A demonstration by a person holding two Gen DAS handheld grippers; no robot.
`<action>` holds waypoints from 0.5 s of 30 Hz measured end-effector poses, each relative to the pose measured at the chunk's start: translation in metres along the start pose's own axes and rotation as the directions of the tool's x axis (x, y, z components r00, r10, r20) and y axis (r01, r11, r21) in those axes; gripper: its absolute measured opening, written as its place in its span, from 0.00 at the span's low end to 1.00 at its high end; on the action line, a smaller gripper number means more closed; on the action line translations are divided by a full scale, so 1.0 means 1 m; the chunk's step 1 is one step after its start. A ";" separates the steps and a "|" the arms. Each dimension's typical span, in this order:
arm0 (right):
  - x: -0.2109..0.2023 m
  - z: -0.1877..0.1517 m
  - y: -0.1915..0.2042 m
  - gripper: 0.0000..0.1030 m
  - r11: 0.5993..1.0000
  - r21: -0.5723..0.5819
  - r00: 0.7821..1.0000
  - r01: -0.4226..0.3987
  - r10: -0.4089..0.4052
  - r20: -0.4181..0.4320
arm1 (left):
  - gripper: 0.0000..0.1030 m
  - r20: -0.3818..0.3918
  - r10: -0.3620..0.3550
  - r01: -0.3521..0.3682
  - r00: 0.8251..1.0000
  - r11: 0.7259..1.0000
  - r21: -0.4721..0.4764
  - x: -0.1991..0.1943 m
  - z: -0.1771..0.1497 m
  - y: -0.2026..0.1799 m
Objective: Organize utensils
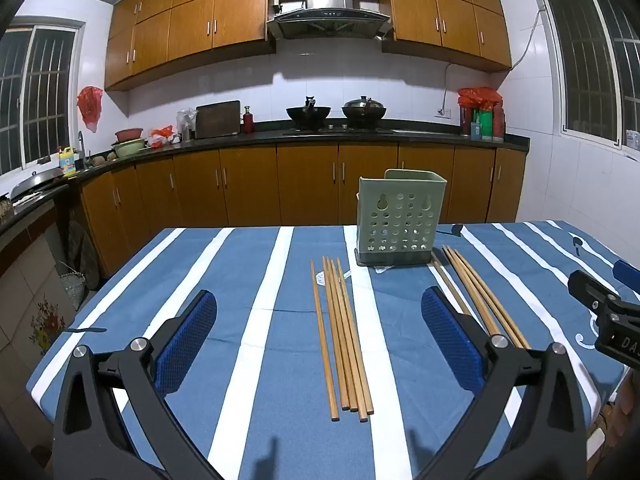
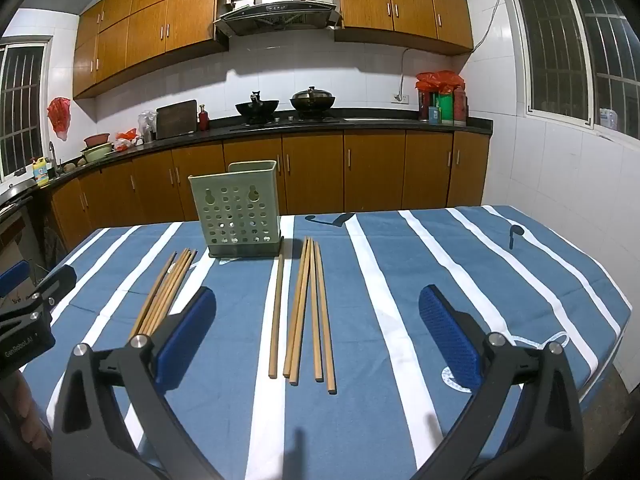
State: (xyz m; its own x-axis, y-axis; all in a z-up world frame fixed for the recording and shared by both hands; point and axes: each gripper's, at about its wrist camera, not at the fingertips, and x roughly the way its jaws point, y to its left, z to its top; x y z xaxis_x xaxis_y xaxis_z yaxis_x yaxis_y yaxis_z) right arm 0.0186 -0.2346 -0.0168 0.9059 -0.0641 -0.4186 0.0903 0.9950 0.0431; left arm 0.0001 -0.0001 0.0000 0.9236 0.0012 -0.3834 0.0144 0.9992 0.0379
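Ahead of both grippers, the chopsticks (image 1: 342,332) look like plain matt wood. Beyond them the holder (image 1: 400,216) is smooth pale-green plastic, perforated. The tablecloth (image 2: 400,280) beneath is matt striped cloth. The left gripper (image 1: 320,344) has matt black arms, dimpled blue pads (image 1: 188,344) and shiny metal pins.
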 end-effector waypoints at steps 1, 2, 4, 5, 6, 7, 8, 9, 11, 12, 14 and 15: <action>0.000 0.000 0.000 0.96 1.000 0.000 1.000 0.000 0.000 -0.001 | 0.98 0.001 -0.001 0.001 1.000 1.000 -0.001 0.000 0.000 0.000; 0.000 0.000 0.000 0.96 1.000 0.000 1.000 0.000 0.000 0.000 | 0.98 0.001 -0.001 0.001 1.000 1.000 -0.001 0.000 0.000 0.000; 0.000 0.000 0.000 0.96 1.000 0.000 1.000 0.000 0.000 0.000 | 0.98 0.001 0.000 0.000 1.000 1.000 -0.001 0.000 0.000 0.000; 0.000 0.000 0.000 0.96 1.000 0.000 1.000 0.000 0.000 0.000 | 0.98 0.001 0.000 0.000 1.000 1.000 -0.001 0.000 0.000 0.000; 0.000 0.000 0.000 0.96 1.000 0.000 1.000 0.001 -0.001 0.000 | 0.98 0.000 -0.001 0.001 1.000 1.000 -0.002 0.000 0.000 0.000; 0.000 0.000 0.000 0.96 1.000 0.000 1.000 0.001 -0.001 0.000 | 0.98 0.001 -0.001 0.001 1.000 1.000 -0.002 0.000 0.000 0.000; 0.000 0.000 0.001 0.96 1.000 0.000 1.000 0.001 -0.001 0.000 | 0.98 0.000 -0.001 0.001 1.000 1.000 -0.002 0.000 0.000 0.000; 0.000 0.000 0.001 0.96 1.000 0.000 1.000 0.001 -0.001 0.000 | 0.98 0.000 -0.001 0.001 1.000 1.000 -0.002 0.000 0.000 0.000; 0.000 0.000 0.001 0.96 1.000 -0.001 1.000 0.000 0.000 0.000 | 0.98 0.000 -0.002 0.002 1.000 1.000 -0.003 0.000 0.000 0.000; 0.000 0.000 0.001 0.96 1.000 -0.001 1.000 0.000 0.000 0.001 | 0.98 0.000 -0.001 0.001 1.000 1.000 -0.003 0.000 0.000 0.000; 0.000 0.000 0.001 0.96 1.000 -0.001 1.000 0.000 0.000 0.000 | 0.98 -0.001 -0.002 0.002 1.000 1.000 -0.004 0.000 0.000 0.000; 0.000 0.000 0.001 0.96 1.000 -0.001 1.000 0.000 0.000 0.000 | 0.98 0.000 -0.002 0.002 1.000 1.000 -0.004 0.000 0.000 0.000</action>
State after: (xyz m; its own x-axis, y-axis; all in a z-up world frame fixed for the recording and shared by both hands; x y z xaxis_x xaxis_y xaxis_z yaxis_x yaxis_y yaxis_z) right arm 0.0187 -0.2336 -0.0172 0.9061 -0.0643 -0.4182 0.0901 0.9950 0.0423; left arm 0.0001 0.0000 0.0000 0.9234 -0.0008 -0.3839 0.0149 0.9993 0.0337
